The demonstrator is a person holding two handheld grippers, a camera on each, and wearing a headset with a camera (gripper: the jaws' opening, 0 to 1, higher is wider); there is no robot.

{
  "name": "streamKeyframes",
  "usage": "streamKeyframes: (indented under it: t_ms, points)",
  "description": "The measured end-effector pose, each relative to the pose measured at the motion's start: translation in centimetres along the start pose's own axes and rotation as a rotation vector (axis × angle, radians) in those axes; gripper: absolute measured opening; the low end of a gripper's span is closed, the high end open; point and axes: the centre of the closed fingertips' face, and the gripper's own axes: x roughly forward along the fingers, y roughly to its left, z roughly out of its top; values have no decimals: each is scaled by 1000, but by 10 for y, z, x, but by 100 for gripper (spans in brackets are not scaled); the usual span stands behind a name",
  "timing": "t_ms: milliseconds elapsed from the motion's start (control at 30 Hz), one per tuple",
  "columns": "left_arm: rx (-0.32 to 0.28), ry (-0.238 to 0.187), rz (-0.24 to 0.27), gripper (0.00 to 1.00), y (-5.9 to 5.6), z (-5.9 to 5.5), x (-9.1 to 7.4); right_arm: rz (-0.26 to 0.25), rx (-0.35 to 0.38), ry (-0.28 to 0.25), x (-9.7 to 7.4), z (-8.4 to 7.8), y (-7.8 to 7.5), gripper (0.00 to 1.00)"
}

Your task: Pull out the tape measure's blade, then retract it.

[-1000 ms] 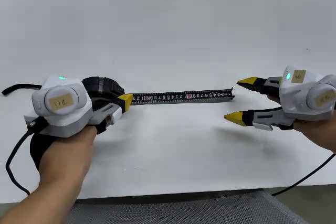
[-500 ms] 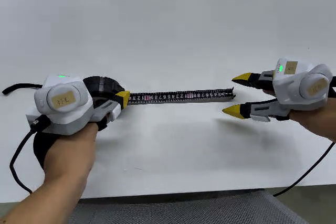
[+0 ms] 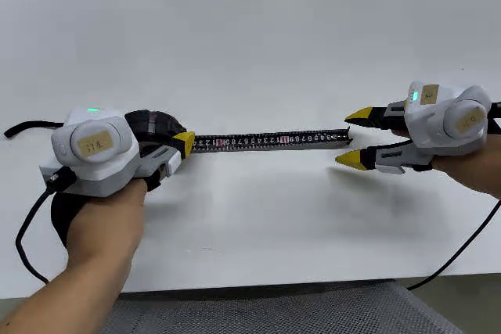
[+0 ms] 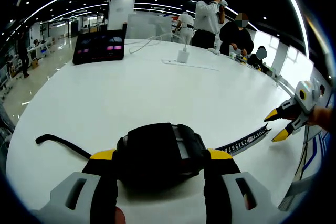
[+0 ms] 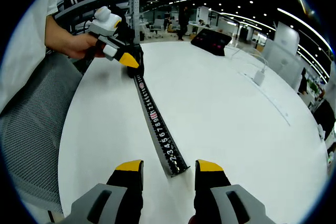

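Blade [image 3: 270, 141] extended on table [image 3: 235, 52]: your left gripper [image 4: 161, 156] clamps the tape measure case [image 3: 153, 127]; your right gripper [image 3: 354, 137] gapes at its tip.

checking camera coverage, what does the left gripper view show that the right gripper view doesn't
Left gripper view: the left gripper shut on the black case, and a strap trailing off over the table. Right gripper view: the blade with readable numbers, its end just between the tips of the open right gripper, and a mesh chair. Both: the drawn-out blade on the white table, with the opposite gripper at its far end.
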Motion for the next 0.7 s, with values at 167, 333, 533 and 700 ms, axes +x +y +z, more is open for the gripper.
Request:
streamKeyframes:
  t_ms: [167,333,533,700]
  points:
    - [1,0,-1,62,0,0,0,14,-41,21,2,-4,-4,29]
    - [0,2,0,62,0,0,0,38,-66,33,4,-6,-6,24]
    - [1,4,-1,62,0,0,0,69,-85,65,4,-12,-7,18]
    - [0,6,-3,62,0,0,0,79,-96,67,4,-12,-7,15]
